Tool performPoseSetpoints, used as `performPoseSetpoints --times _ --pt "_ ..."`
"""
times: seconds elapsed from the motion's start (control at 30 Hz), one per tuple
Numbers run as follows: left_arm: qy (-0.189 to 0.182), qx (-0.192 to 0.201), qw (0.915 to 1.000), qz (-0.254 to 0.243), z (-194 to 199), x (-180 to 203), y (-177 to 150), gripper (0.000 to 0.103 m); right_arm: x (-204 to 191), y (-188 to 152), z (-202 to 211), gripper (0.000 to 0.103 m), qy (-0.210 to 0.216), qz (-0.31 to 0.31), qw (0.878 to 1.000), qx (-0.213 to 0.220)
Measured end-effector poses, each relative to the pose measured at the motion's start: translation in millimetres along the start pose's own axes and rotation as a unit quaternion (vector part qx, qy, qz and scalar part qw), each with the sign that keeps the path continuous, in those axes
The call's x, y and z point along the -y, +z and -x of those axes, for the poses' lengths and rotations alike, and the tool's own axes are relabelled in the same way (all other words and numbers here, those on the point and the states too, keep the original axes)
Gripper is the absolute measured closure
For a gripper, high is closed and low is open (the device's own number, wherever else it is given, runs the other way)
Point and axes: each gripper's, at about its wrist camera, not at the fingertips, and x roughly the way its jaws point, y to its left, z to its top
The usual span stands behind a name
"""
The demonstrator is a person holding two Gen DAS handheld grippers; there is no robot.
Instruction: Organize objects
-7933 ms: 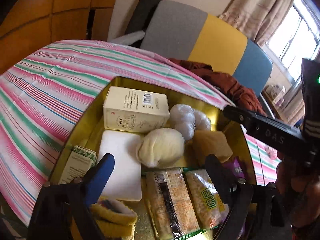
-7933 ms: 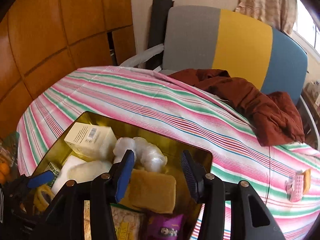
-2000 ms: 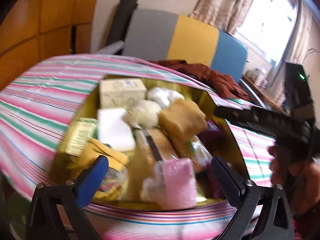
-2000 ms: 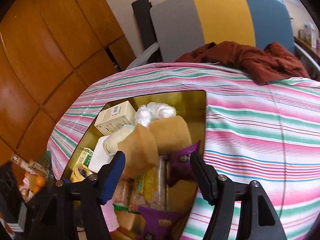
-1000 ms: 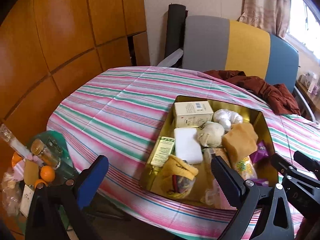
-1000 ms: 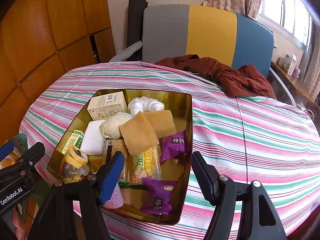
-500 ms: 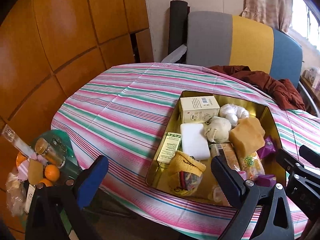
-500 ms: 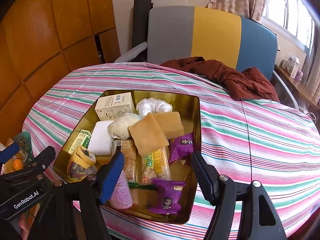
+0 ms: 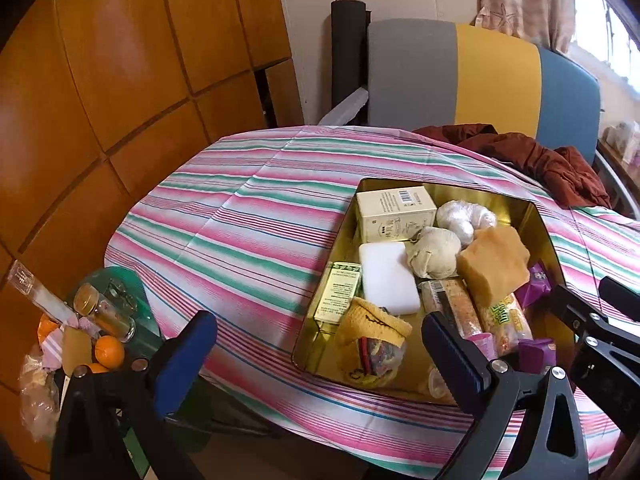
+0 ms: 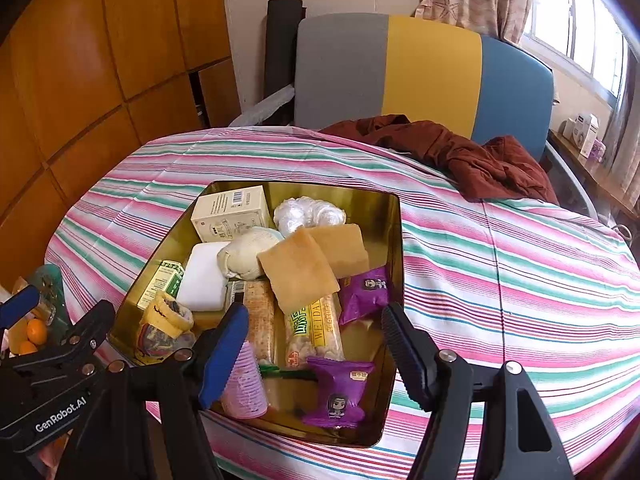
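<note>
Both grippers hang spread wide with nothing between their fingers: the left gripper [image 9: 320,344] and right gripper [image 10: 314,340] sit back from the table's near edge. Just ahead of the right one lies the gold tin [image 10: 394,240], packed with snacks, a cream box [image 10: 230,212], tan sponges [image 10: 298,270] and purple packets [image 10: 338,394], on the striped tablecloth [image 10: 500,264].

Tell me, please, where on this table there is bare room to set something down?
The striped tablecloth is bare right of the gold tray, up to the brown cloth at the far edge. It is also bare left of the tray and beyond it. The tray itself is crowded with packets and boxes.
</note>
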Motion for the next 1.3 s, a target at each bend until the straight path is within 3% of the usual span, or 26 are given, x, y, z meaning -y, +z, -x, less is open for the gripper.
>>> performPoseSetpoints --times 1.3 --pt "-0.018 -0.018 0.9997 0.004 -2.1 4.7 -3.7 0.0 6.3 -2.8 -3.6 0.033 -0.002 -0.01 1.0 -0.005"
